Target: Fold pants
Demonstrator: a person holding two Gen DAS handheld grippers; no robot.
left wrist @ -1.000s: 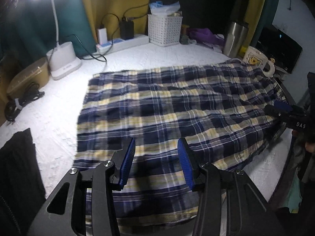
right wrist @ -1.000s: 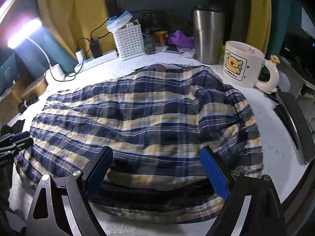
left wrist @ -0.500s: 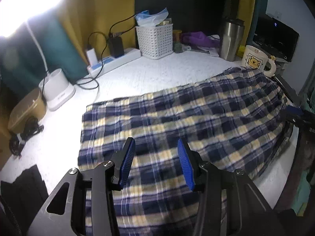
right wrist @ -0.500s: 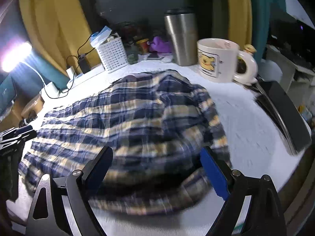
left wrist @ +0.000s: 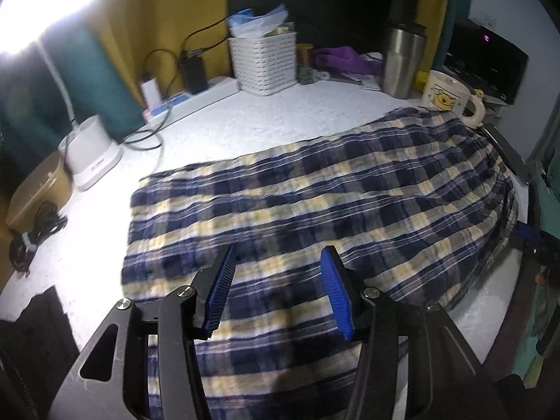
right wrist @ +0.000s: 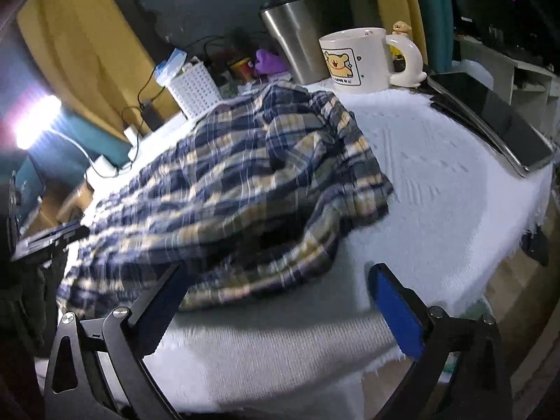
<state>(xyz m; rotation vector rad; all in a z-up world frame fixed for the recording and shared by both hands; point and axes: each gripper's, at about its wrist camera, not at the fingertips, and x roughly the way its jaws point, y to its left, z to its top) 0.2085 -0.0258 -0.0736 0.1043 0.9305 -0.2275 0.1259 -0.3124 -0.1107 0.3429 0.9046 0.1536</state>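
Left gripper [left wrist: 278, 294] hovers over the near edge of the pants [left wrist: 315, 206], jaws part open and just been widening, nothing clamped. Right gripper [right wrist: 276, 301] spread wide, jaws just opened further, holding nothing, over bare white cloth [right wrist: 437, 175] near the pants' right end. Pants lie flat on the table, long axis left-right, bunched right end toward the mug [right wrist: 357, 57]. Basket [left wrist: 262, 61], tumbler [left wrist: 402, 59] far back.

free: white cloth [right wrist: 437, 182] right of pants [right wrist: 245, 175] | blocked: mug [right wrist: 360, 59], tumbler [right wrist: 297, 42] behind
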